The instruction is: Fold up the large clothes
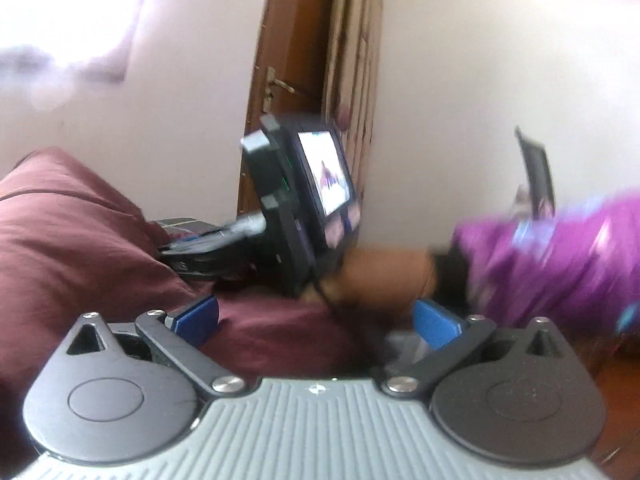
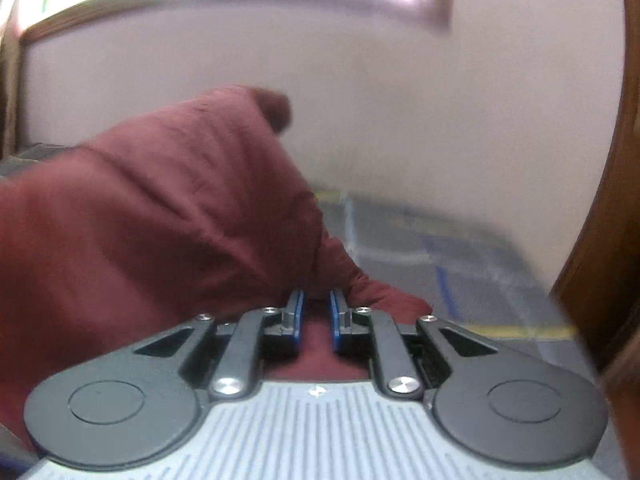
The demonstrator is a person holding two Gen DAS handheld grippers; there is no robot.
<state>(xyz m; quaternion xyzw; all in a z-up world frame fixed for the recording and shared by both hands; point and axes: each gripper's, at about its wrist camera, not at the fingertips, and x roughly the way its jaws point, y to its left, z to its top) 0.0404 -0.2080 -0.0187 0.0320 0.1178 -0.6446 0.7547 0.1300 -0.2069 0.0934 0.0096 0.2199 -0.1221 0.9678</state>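
Right wrist: right tongs pinch maroon garment; left tongs wide.

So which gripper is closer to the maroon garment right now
Right. The right gripper is closed on a fold of the maroon garment. The left gripper is open just above the cloth, pinching nothing.

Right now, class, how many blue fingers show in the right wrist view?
2: one finger left of centre, one finger right of it, both pinching the maroon garment.
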